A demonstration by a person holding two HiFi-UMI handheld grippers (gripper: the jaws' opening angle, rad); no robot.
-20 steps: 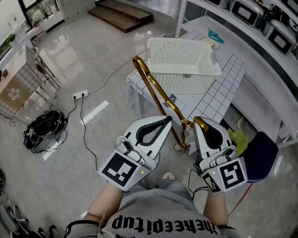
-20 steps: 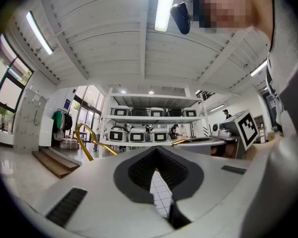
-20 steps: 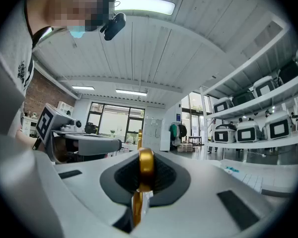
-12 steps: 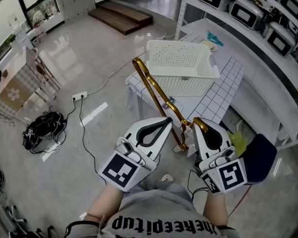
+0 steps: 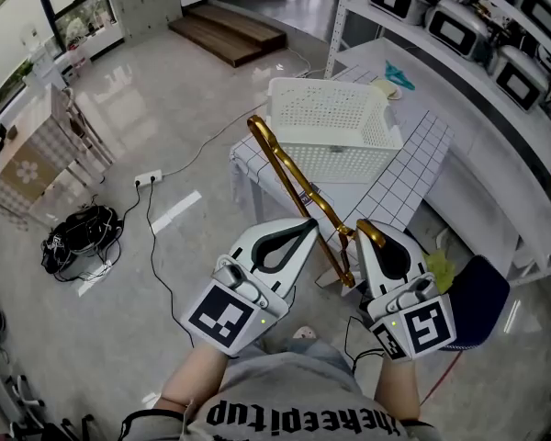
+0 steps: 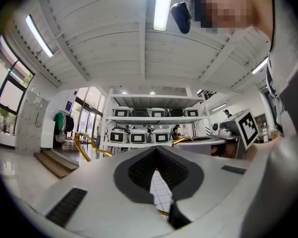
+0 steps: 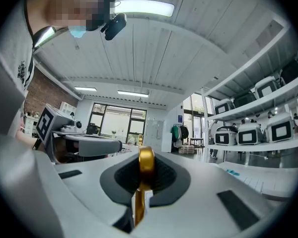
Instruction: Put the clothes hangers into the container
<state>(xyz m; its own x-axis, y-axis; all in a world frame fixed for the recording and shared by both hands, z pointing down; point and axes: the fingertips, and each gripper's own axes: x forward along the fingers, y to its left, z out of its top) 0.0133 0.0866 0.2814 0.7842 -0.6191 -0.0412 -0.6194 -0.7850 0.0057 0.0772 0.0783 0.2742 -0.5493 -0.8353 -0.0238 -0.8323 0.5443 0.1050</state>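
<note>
Gripping the hook of a gold hanger (image 7: 146, 163) with the right claw (image 5: 370, 233), pinched tight on the shiny metal. Seen in the right gripper view as a fat gold loop standing up between the two dark pads, with a thin gold stem going down below it. Pointing the long part of the hanger forward and to the left in the head view, away from the body, toward a white basket (image 5: 349, 159) full of little holes. Not yet inside the basket (far end close by its left corner, touching or not hard to tell). Resting the basket on a counter (image 5: 413, 168) under a white cloth marked in squares. Holding the left claw (image 5: 303, 226) just beside the right one, on the other side of the hanger, tips pressed together with nothing pinched in them. Showing only a peek of the squared cloth and a bit of gold through the hollow behind the tips in the left gripper view. Pointing level with both claws. Past the counter on the right, a long white shelf (image 5: 468, 81) with a row of grey and white machines (image 5: 458, 31). Down below, a shiny grey floor (image 5: 119, 145) with a white power strip (image 5: 148, 177) and a black bundle (image 5: 78, 237).
</note>
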